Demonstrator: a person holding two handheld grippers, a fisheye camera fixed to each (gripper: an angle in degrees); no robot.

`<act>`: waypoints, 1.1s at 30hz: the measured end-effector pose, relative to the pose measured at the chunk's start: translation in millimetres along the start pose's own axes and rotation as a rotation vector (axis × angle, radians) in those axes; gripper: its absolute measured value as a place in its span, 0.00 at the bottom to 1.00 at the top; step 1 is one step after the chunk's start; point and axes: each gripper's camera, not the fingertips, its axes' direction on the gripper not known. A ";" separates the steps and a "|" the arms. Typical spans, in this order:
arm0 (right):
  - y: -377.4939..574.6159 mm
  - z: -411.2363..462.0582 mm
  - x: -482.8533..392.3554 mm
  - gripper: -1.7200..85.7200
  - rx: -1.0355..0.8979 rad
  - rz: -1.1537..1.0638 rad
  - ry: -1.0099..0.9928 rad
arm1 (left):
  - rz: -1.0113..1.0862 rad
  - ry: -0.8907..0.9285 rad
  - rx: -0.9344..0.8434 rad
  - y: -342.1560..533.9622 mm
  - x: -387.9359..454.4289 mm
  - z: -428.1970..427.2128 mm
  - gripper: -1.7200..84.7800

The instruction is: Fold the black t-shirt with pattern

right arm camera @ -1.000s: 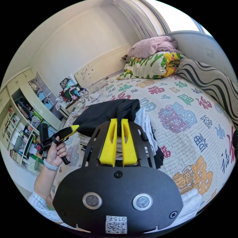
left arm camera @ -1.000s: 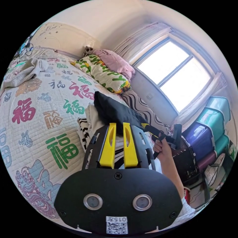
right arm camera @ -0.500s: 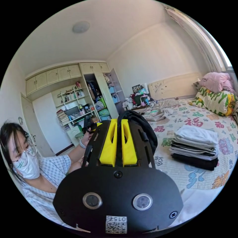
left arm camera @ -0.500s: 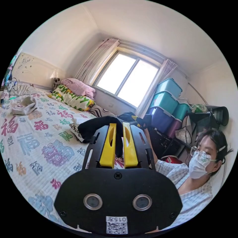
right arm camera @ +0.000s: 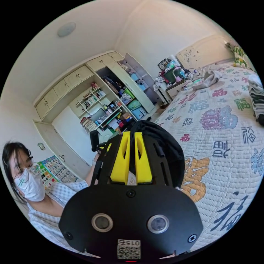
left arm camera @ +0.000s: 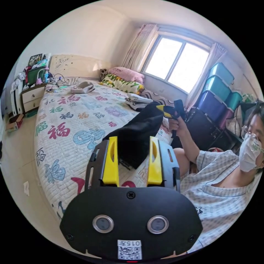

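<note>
Black t-shirt [left arm camera: 140, 132] hangs from right gripper's [right arm camera: 131, 143] clamped jaws, pattern hidden; left gripper [left arm camera: 132, 145] jaws apart.

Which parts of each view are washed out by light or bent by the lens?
Left gripper view: the window is blown out white, and the bed edge curves from fisheye distortion. Right gripper view: even light, no glare; the wardrobe lines bow, and the black t-shirt shows little detail.

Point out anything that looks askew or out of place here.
The black t-shirt hangs lopsided: the right gripper pinches one end while the left gripper is open, so the fabric droops onto the bed.
</note>
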 end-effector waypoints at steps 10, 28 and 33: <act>-0.9 43.3 0.1 0.03 -0.022 -0.034 -0.074 | 0.154 -0.105 -0.122 -40.6 29.5 42.4 0.20; 21.4 62.0 51.9 0.12 -0.204 -0.095 0.164 | -0.259 0.534 0.357 -51.1 -119.6 -68.9 0.01; 36.5 119.0 52.4 0.14 -0.450 -0.158 0.247 | -0.282 0.598 0.455 -48.0 -138.0 -96.0 0.01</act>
